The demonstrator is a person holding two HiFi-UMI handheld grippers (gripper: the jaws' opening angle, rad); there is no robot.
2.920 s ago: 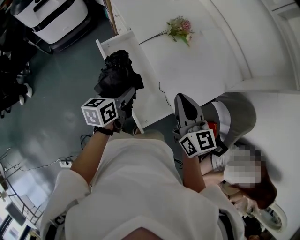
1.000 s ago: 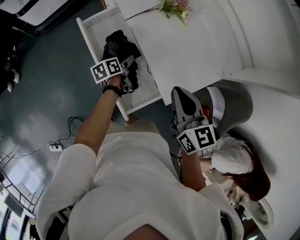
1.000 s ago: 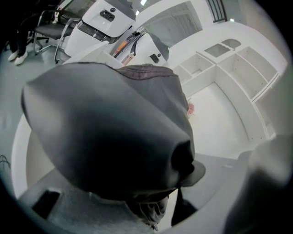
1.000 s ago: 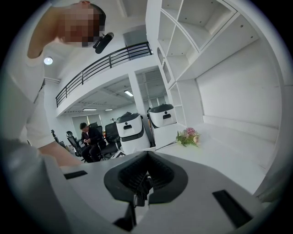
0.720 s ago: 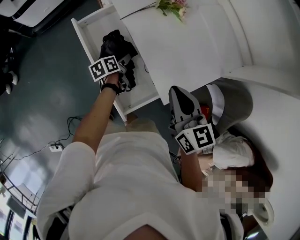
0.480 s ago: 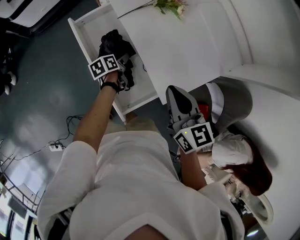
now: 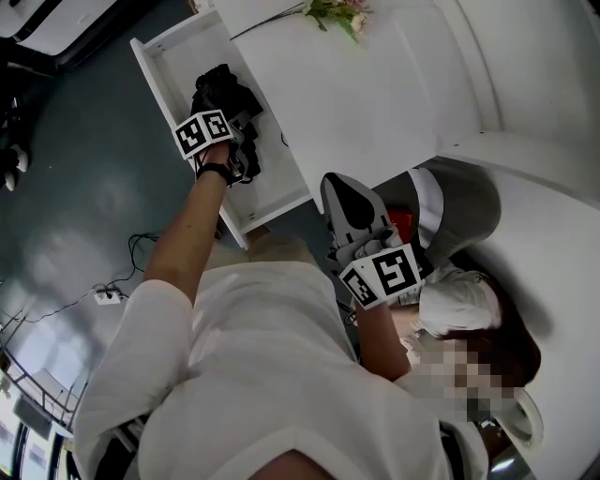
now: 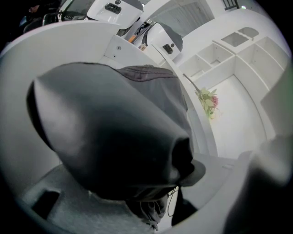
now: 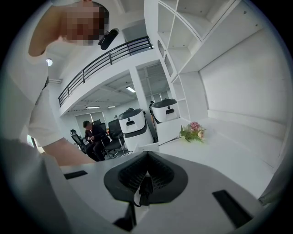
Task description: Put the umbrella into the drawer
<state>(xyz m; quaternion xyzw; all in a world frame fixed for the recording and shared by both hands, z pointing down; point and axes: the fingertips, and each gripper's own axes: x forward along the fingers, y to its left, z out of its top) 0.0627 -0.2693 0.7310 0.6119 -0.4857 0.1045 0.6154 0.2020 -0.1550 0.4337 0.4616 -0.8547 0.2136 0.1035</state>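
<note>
The black folded umbrella (image 7: 223,92) lies in the open white drawer (image 7: 274,187), which is pulled out from the white table. My left gripper (image 7: 242,129) reaches down into the drawer, shut on the umbrella's near end. In the left gripper view the umbrella's dark fabric (image 8: 114,137) fills the space between the jaws, with the drawer's wall (image 8: 199,128) behind it. My right gripper (image 7: 347,192) hangs by the table's near edge, away from the drawer. Its pads meet with nothing between them, as the right gripper (image 9: 145,177) also shows in its own view.
A bunch of flowers (image 7: 336,11) lies on the white table (image 7: 375,84) beyond the drawer. Another person (image 7: 469,309) sits at the lower right. Cables and a power strip (image 7: 111,295) lie on the grey floor to the left. White machines (image 9: 132,123) stand behind.
My left gripper has sunk with the umbrella from above the drawer down into it. The right gripper has hardly moved.
</note>
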